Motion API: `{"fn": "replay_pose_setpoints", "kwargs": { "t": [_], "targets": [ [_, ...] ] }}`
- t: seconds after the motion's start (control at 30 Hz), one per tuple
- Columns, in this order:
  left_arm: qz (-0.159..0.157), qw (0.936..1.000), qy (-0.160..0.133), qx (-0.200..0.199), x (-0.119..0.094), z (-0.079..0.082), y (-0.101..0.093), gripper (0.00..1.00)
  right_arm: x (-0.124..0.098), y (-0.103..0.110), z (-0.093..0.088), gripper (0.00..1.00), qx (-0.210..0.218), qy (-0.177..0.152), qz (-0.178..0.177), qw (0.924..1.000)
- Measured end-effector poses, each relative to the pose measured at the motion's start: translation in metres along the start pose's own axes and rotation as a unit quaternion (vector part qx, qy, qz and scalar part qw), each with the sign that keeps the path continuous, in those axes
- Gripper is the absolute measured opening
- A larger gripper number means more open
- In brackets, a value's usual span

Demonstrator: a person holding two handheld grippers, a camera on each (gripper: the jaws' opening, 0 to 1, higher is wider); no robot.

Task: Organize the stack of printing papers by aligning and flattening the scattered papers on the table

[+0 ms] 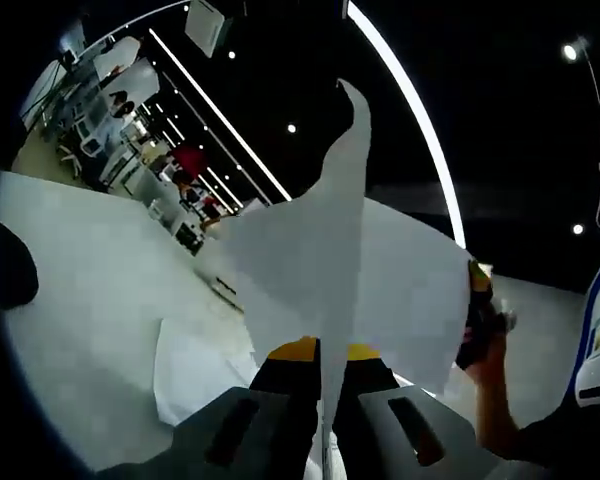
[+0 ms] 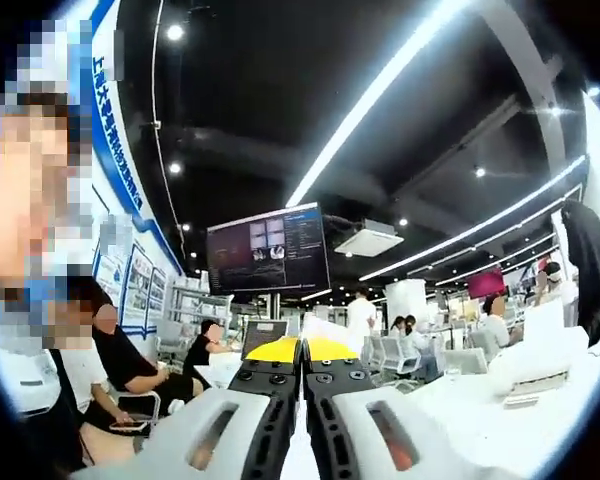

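In the left gripper view my left gripper (image 1: 321,350) is shut on a white sheet of paper (image 1: 400,290), held up off the table. The sheet stands edge-on between the yellow fingertips (image 1: 292,349) and fans out above them, one corner curling upward. At the sheet's right edge a hand holds my right gripper (image 1: 477,318), which pinches that side. In the right gripper view my right gripper (image 2: 302,349) has its jaws pressed together, with a thin white sliver of the paper (image 2: 300,458) between them low down. Another loose sheet (image 1: 195,368) lies flat on the white table (image 1: 90,300).
A dark object (image 1: 10,265) sits at the table's left edge. The right gripper view has the table (image 2: 500,420) at lower right with a white pile (image 2: 535,378) on it. People sit at the left (image 2: 130,370), and a hanging monitor (image 2: 268,250) is behind.
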State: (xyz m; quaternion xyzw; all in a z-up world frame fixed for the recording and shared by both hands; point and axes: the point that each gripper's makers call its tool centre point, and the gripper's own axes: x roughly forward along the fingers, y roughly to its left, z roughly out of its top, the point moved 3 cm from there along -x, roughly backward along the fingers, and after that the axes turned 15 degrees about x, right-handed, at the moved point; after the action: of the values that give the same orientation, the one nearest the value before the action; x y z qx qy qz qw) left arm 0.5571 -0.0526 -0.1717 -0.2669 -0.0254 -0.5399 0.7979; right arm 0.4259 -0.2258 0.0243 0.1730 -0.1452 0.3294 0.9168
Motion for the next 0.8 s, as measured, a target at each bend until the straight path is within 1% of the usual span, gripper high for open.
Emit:
{"fn": "replay_pose_setpoints", "kwargs": {
  "t": [0.03, 0.13, 0.23, 0.27, 0.33, 0.43, 0.57, 0.67, 0.73, 0.8],
  "targets": [
    [0.000, 1.0000, 0.000, -0.001, 0.000, 0.000, 0.000, 0.06, 0.002, 0.003, -0.002, 0.00, -0.007, 0.003, 0.003, 1.0000],
    [0.001, 1.0000, -0.001, -0.003, 0.001, 0.001, 0.002, 0.06, 0.003, 0.007, -0.005, 0.00, -0.003, 0.009, 0.008, 0.9999],
    [0.001, 1.0000, 0.001, -0.004, 0.001, 0.000, 0.003, 0.06, 0.008, 0.013, -0.004, 0.00, -0.017, 0.018, 0.011, 0.9996],
    [0.001, 1.0000, 0.001, -0.005, 0.001, 0.000, 0.003, 0.06, 0.013, 0.019, 0.001, 0.00, -0.032, 0.019, 0.018, 0.9991],
    [0.001, 1.0000, 0.001, -0.004, 0.001, 0.000, 0.003, 0.06, 0.019, 0.026, 0.007, 0.00, -0.041, 0.019, 0.025, 0.9986],
    [0.001, 1.0000, 0.001, -0.006, 0.001, -0.002, 0.003, 0.06, 0.030, 0.043, 0.023, 0.00, -0.055, 0.009, 0.048, 0.9973],
    [0.003, 0.9999, 0.002, -0.010, 0.001, -0.005, 0.004, 0.06, 0.041, 0.072, 0.045, 0.00, -0.075, -0.009, 0.084, 0.9935],
    [0.004, 0.9999, 0.001, -0.011, 0.000, -0.005, 0.005, 0.06, 0.041, 0.089, 0.055, 0.00, -0.081, -0.024, 0.104, 0.9910],
    [0.003, 0.9999, 0.000, -0.013, 0.001, -0.005, 0.005, 0.06, 0.038, 0.093, 0.061, 0.00, -0.083, -0.031, 0.112, 0.9897],
    [0.002, 0.9999, 0.001, -0.013, 0.001, -0.005, 0.004, 0.06, 0.033, 0.097, 0.064, 0.00, -0.085, -0.038, 0.115, 0.9890]
  ]
}}
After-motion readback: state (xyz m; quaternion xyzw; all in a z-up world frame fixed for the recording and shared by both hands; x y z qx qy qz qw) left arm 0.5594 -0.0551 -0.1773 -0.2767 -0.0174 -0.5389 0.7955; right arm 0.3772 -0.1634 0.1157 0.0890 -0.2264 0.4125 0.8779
